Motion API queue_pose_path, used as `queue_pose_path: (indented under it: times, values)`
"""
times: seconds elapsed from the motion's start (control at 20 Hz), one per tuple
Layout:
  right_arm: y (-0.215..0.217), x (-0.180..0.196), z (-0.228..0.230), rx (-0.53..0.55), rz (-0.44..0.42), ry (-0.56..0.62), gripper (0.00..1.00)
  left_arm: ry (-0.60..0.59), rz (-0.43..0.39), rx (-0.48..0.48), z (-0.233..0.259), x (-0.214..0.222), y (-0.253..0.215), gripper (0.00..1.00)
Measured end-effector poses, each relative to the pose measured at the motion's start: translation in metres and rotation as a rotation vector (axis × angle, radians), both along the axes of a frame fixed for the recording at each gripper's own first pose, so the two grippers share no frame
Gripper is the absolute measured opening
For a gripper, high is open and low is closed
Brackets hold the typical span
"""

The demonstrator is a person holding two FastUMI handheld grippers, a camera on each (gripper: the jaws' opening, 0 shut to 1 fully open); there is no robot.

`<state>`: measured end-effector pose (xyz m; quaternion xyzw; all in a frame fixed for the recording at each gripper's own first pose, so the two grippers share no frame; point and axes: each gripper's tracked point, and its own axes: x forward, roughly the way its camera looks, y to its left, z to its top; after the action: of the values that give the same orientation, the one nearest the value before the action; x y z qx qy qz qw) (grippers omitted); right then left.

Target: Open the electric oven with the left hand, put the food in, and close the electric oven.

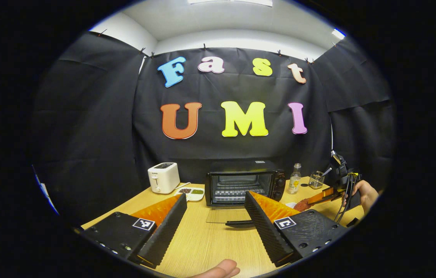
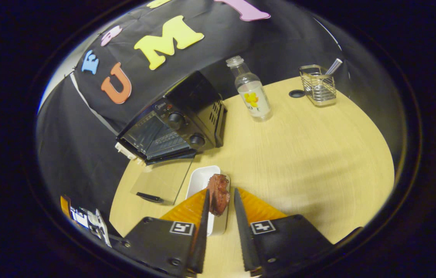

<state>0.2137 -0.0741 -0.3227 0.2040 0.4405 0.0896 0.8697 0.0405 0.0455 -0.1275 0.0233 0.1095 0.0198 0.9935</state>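
While the electric oven (image 2: 175, 123) stands with its glass door (image 2: 163, 179) folded down flat on the wooden table (image 2: 310, 154), the food (image 2: 218, 193), a dark red-brown piece, sits between the 2 fingers of the right gripper (image 2: 219, 199). Both fingers look closed against it, the piece pinched at their tips. It hangs just above a white dish (image 2: 200, 179) that lies beside the oven door, on the side of the oven's 2 knobs.

Left gripper view: left gripper (image 1: 216, 204) spread wide, nothing between its fingers, held in front of the oven (image 1: 245, 183) and apart from it. The lowered door (image 1: 227, 215) and its dark handle (image 1: 239, 223) lie between the 2 fingers. Oven cavity open, wire rack visible inside.

To the oven's knob side: a clear bottle (image 2: 250, 92), then a wire basket (image 2: 318, 87) farther off. On the oven's other side: a white toaster (image 1: 163, 177) and a small white tray (image 1: 192, 192) with dark fillings. The right gripper (image 1: 310, 200) with the food shows near the oven's knob side, a hand (image 1: 364, 193) holding it.
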Motion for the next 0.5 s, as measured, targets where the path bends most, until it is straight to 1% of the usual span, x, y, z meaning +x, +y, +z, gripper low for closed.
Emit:
queue_pose_path:
  times: [0.05,0.1,0.15,0.2,0.3,0.4,0.5]
  values:
    - [0.004,-0.004,0.006,0.021,-0.005,0.014,0.27,0.001,0.007,0.0,0.002,0.0,0.002,0.96]
    - [0.007,-0.009,0.007,0.028,-0.004,0.017,0.2,-0.001,0.01,0.001,0.003,-0.001,0.003,0.96]
    - [0.009,-0.012,0.01,0.031,0.0,0.019,0.2,-0.004,0.009,0.001,0.005,-0.003,0.003,0.96]
    - [0.013,-0.015,0.013,0.038,0.004,0.016,0.17,-0.008,0.015,0.0,0.007,-0.004,0.004,0.96]
    - [0.018,-0.022,0.019,0.025,0.02,0.006,0.13,-0.016,0.004,0.003,0.012,-0.007,0.0,0.96]
    - [0.023,-0.032,0.023,-0.04,0.067,-0.019,0.11,-0.021,-0.011,0.015,0.013,-0.01,-0.004,0.96]
    - [0.023,-0.039,0.033,-0.128,0.098,-0.058,0.1,-0.025,-0.024,0.026,0.014,-0.012,-0.007,0.96]
